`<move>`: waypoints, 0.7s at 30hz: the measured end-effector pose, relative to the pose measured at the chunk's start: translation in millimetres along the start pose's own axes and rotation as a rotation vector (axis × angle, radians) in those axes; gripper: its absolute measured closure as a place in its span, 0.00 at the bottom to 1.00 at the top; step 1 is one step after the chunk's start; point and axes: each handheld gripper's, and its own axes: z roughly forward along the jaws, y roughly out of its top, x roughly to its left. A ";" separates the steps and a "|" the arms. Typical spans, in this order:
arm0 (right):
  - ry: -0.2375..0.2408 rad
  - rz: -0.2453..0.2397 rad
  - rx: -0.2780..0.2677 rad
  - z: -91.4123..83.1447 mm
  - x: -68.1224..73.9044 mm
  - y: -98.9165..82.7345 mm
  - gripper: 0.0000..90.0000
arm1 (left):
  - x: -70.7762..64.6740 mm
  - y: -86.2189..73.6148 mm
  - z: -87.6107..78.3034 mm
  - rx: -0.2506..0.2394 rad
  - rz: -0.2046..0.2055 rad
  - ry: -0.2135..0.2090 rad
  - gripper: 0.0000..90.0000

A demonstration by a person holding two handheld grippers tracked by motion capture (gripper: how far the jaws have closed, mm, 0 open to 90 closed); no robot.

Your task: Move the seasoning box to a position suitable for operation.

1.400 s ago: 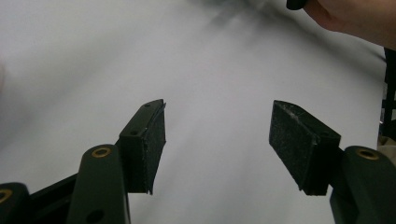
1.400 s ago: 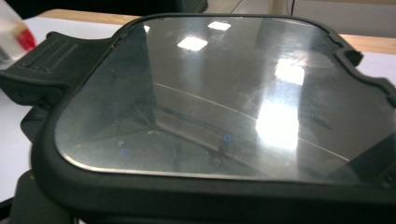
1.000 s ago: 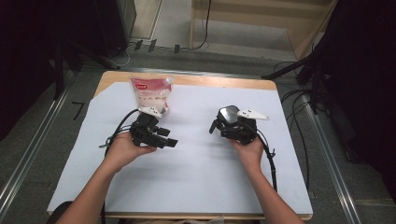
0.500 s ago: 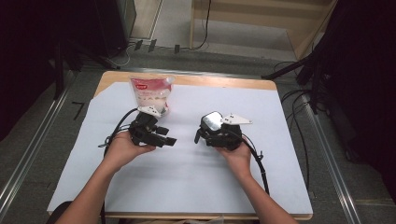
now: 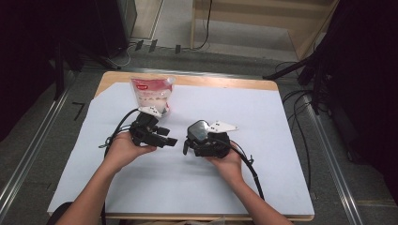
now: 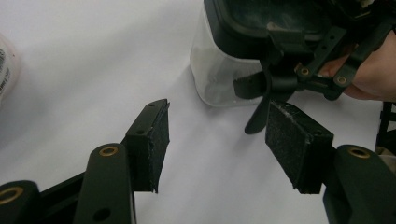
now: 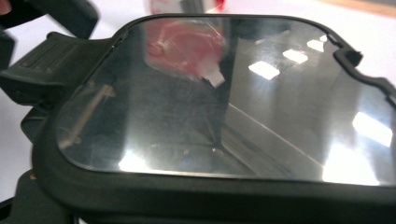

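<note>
A clear plastic container with a black-rimmed lid (image 5: pixel 199 130) hangs just above the white sheet, and my right gripper (image 5: pixel 196 142) is shut on it. The right gripper view looks straight onto the glossy lid (image 7: pixel 224 93), which mirrors the red bag. In my left hand, the left gripper (image 5: pixel 170 136) points right toward the container from a short gap away. Its jaws stand open with nothing between the pads (image 6: pixel 152 140). The container's clear wall (image 6: pixel 217 77) and a black latch show just beyond them.
A red and white snack bag (image 5: pixel 151 93) stands at the back of the white sheet (image 5: pixel 267 122), just behind the left gripper. Cables trail from both grippers toward the near edge. The wooden table edge (image 5: pixel 225 81) runs along the back.
My right gripper has carried the container leftward, closing the gap to the left gripper. The left gripper has stayed where it was, jaws unchanged.
</note>
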 end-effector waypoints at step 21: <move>0.038 -0.045 0.072 4.8 13.3 -12.8 0.11 | -2.7 -0.2 7.3 0.023 0.017 -0.010 0.45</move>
